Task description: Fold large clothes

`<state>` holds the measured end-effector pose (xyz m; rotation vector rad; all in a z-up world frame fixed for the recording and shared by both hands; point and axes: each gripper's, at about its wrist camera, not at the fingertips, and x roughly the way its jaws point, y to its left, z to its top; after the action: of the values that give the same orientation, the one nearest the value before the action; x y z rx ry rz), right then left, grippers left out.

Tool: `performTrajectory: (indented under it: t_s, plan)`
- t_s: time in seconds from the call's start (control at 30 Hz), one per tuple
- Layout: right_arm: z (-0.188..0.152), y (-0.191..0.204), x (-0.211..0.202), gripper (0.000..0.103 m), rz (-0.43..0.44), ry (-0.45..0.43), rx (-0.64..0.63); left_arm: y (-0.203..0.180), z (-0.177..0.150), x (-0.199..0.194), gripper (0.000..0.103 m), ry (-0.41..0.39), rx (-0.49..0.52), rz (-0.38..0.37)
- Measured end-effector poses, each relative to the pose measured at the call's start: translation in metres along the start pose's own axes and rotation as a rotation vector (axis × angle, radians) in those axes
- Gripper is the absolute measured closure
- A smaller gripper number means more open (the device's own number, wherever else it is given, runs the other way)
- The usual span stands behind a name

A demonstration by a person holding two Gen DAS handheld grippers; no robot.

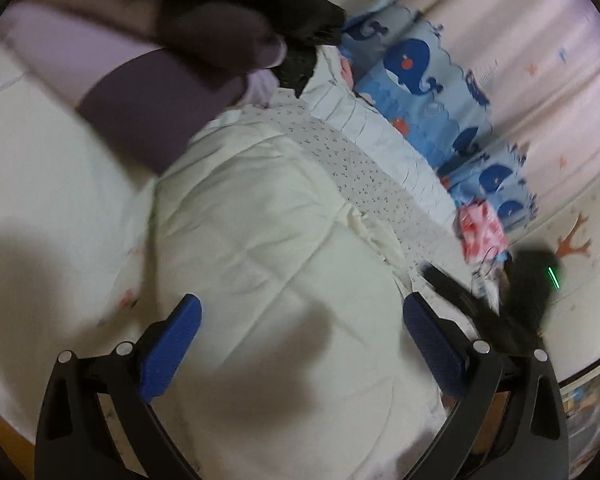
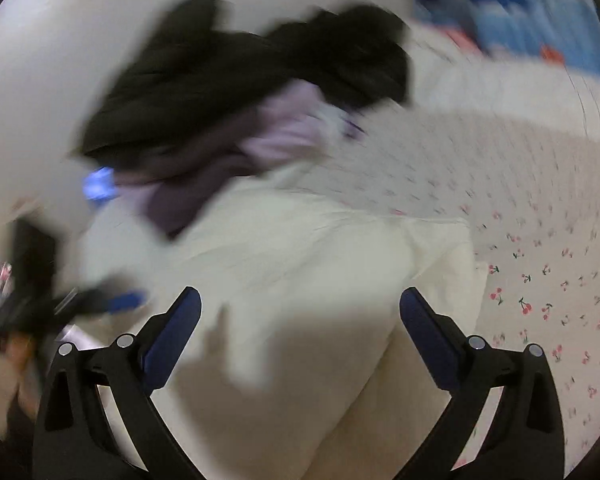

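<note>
The left gripper [image 1: 302,306] has its two blue pads spread wide apart, and nothing is between them. The right gripper [image 2: 300,300] is wide open too, with nothing held. Both hang over one big cream garment [image 1: 268,248] that lies on the bed, right under and in front of the fingers. It looks partly folded, with a few creases and a ruffled edge on its right side. In the right wrist view the same cream garment [image 2: 300,264] fills the middle, and its right edge lies on the cherry-print sheet [image 2: 540,280]. Past the far end of the cream garment there is a pile of other clothes. I can count one black garment [image 2: 236,68] on top and one purple garment [image 2: 204,184] with pale and dark parts under it. They touch each other, and the purple one touches the cream one. The picture is blurry there, so there may be more pieces I cannot tell apart. In the left wrist view the purple garment [image 1: 148,112] sits at the upper left, and the black garment [image 1: 300,24] is beside it. To the right lies one blue whale-print blanket [image 1: 432,92] along a pale curtain [image 1: 540,60]. Near its lower end is one small pink and white cloth [image 1: 482,232].
</note>
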<state>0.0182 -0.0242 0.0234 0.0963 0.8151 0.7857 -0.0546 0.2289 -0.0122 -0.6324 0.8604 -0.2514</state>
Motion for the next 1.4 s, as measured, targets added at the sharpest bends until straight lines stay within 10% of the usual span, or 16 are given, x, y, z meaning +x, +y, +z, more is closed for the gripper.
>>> performTrajectory:
  t_s: [0.17, 0.3, 0.5, 0.67, 1.03, 1.2, 1.4]
  plan:
    - [-0.087, -0.004, 0.032, 0.007, -0.124, 0.169, -0.033, 0.01, -0.017, 0.011, 0.006, 0.101, 0.044, 0.104]
    - [-0.089, -0.006, 0.029, 0.007, -0.143, 0.207, -0.009, 0.005, -0.039, 0.044, 0.006, 0.212, 0.076, 0.091]
    - [-0.059, -0.072, -0.018, 0.007, -0.024, 0.052, 0.291, 0.023, -0.017, 0.039, 0.006, 0.174, -0.084, -0.023]
    - [-0.081, -0.131, 0.037, 0.007, 0.13, 0.179, 0.611, 0.018, -0.022, 0.057, 0.006, 0.186, -0.064, 0.002]
    - [-0.062, -0.08, 0.031, 0.006, 0.409, 0.058, 0.472, -0.027, -0.012, 0.034, 0.006, 0.086, 0.089, 0.007]
    - [-0.086, -0.093, 0.043, 0.006, 0.142, 0.223, 0.415, -0.031, -0.02, 0.065, 0.006, 0.164, 0.176, 0.187]
    - [-0.078, -0.052, -0.027, 0.007, -0.037, -0.075, 0.239, -0.028, -0.016, 0.064, 0.006, 0.158, 0.154, 0.175]
